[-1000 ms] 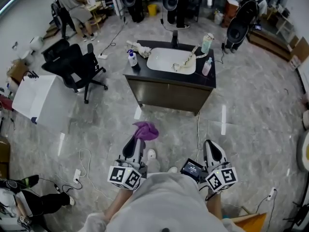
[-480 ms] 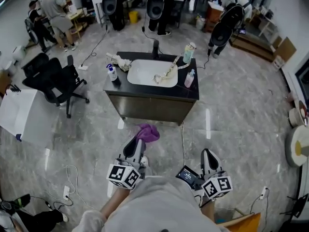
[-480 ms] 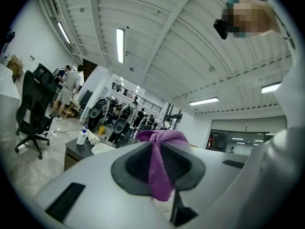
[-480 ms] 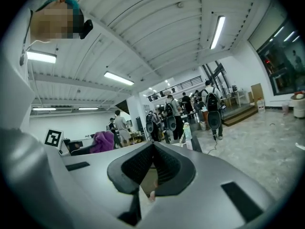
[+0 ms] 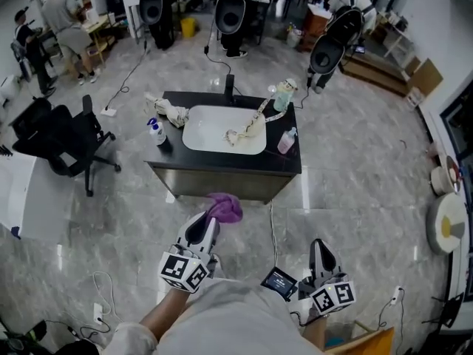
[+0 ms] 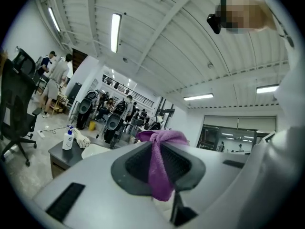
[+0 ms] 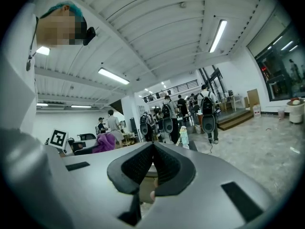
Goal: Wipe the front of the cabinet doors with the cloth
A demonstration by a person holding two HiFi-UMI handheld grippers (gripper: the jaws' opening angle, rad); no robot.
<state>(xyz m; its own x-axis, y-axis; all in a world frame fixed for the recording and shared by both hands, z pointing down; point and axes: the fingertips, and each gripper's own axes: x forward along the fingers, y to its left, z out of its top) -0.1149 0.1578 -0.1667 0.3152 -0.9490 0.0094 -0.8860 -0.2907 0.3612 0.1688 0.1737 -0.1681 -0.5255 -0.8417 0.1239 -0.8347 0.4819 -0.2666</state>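
The person is walking over the grey marbled floor (image 5: 369, 168) toward the dark vanity cabinet (image 5: 222, 185), the one with a black top and a white basin (image 5: 222, 128) set into it. Over the last second the cabinet has been drawing nearer. Its door fronts were well ahead of the grippers before, and now they are sitting just beyond the raised left one. To me that means the approach is nearly done, but no wiping is happening yet.

The purple cloth (image 5: 224, 208) is bunching out of the tip of the left gripper (image 5: 207, 224). From above it overlaps the lower edge of the doors, though I cannot tell whether it is touching them. The left gripper view suggests the cabinet is still a little way off.

In that view the left gripper (image 6: 159, 163) is pinching the cloth (image 6: 162, 168) between closed jaws, with a fold hanging down the middle and a knot of it poking above.

The right gripper (image 5: 319, 251) is hanging lower, beside the person's body. Its jaws (image 7: 152, 163) are pressed together with nothing between them.
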